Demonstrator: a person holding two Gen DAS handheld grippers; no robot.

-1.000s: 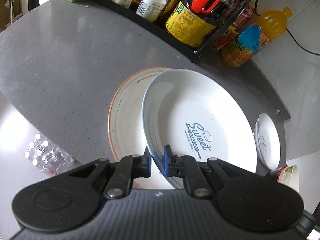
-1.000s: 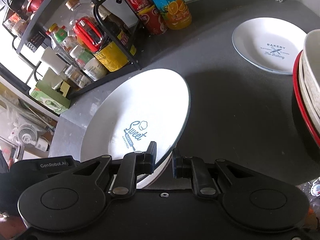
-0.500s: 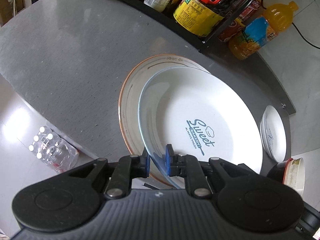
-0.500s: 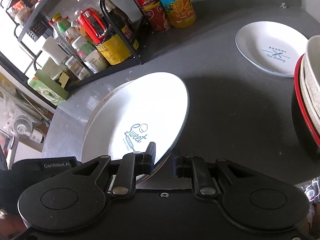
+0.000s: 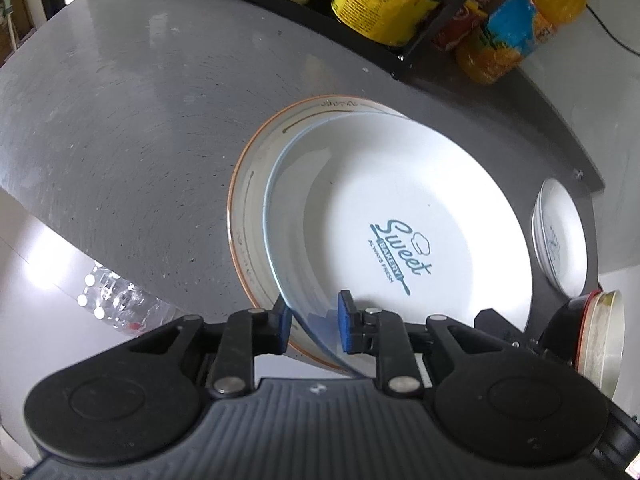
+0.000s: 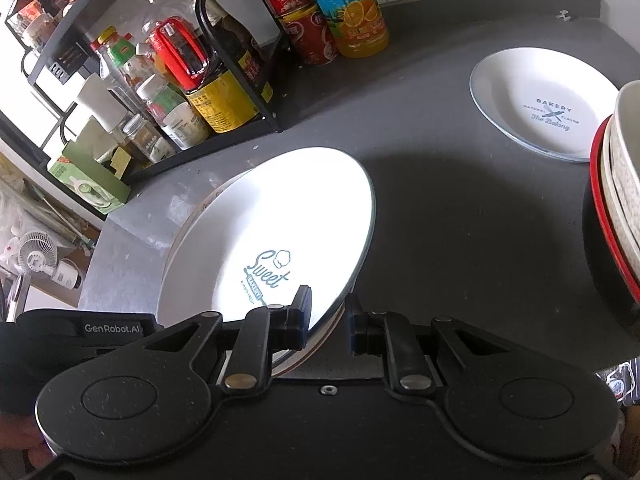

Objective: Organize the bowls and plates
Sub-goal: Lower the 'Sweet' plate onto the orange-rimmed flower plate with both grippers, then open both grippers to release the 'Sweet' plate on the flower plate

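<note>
A white "Sweet Bakery" plate (image 5: 400,208) (image 6: 272,220) lies on a larger orange-rimmed plate (image 5: 256,184) on the grey counter. My left gripper (image 5: 314,322) is open and straddles the white plate's near rim; a gap shows beside each blue pad. From the other side my right gripper (image 6: 329,320) is also open, one finger over the plate and the other outside the rim. A smaller "Bakery" plate (image 6: 540,100) (image 5: 558,236) sits apart at the far right. Beside it stands a stack of bowls (image 6: 616,208) (image 5: 600,336) with a red rim.
A black wire rack (image 6: 240,92) full of sauce bottles and jars lines the back of the counter. Cans and an orange juice bottle (image 6: 352,12) stand next to it. The counter edge (image 5: 100,248) drops off left, with water bottles (image 5: 120,300) on the floor below.
The white plate came down from a tilt onto the orange-rimmed plate. The left gripper's pads spread apart and let go of its rim. The right gripper's gap barely changed.
</note>
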